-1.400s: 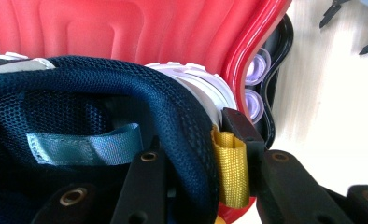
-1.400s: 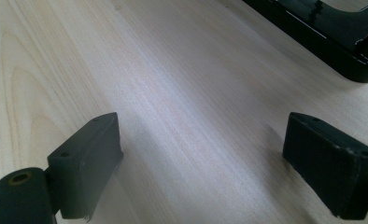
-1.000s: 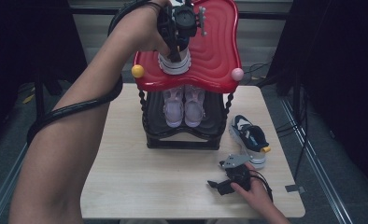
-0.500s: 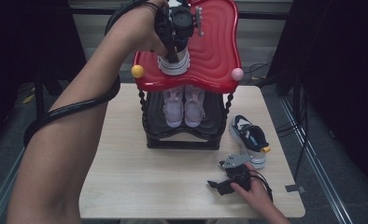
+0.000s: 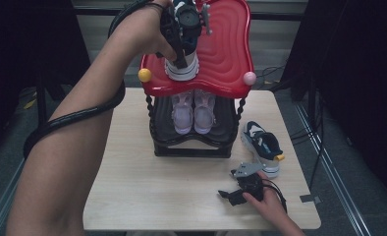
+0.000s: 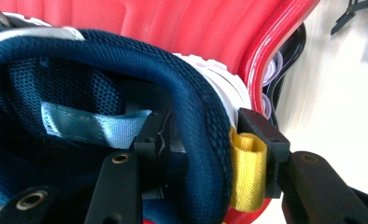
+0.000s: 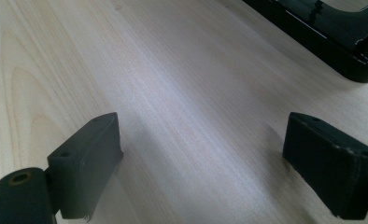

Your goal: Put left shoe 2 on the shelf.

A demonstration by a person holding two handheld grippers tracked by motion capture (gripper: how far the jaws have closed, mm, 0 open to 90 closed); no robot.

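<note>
Currently the left arm reaches forward over the light wooden table (image 5: pixel 132 196), its left gripper (image 6: pixel 205 140) pointing down at the navy mesh sneaker with white sole (image 5: pixel 182 69) on the glossy red top shelf (image 5: pixel 226 54). Its jaws have just been opening, straddling the heel collar and yellow pull tab (image 6: pixel 247 172); whether the pads still press is unclear. The right gripper (image 7: pixel 201 158) rests wide open at the table's near edge. No legible writing.

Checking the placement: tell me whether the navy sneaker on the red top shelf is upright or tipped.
Upright: the navy mesh sneaker with white sole sits sole-down on the red ribbed plastic shelf, its opening facing up.
</note>
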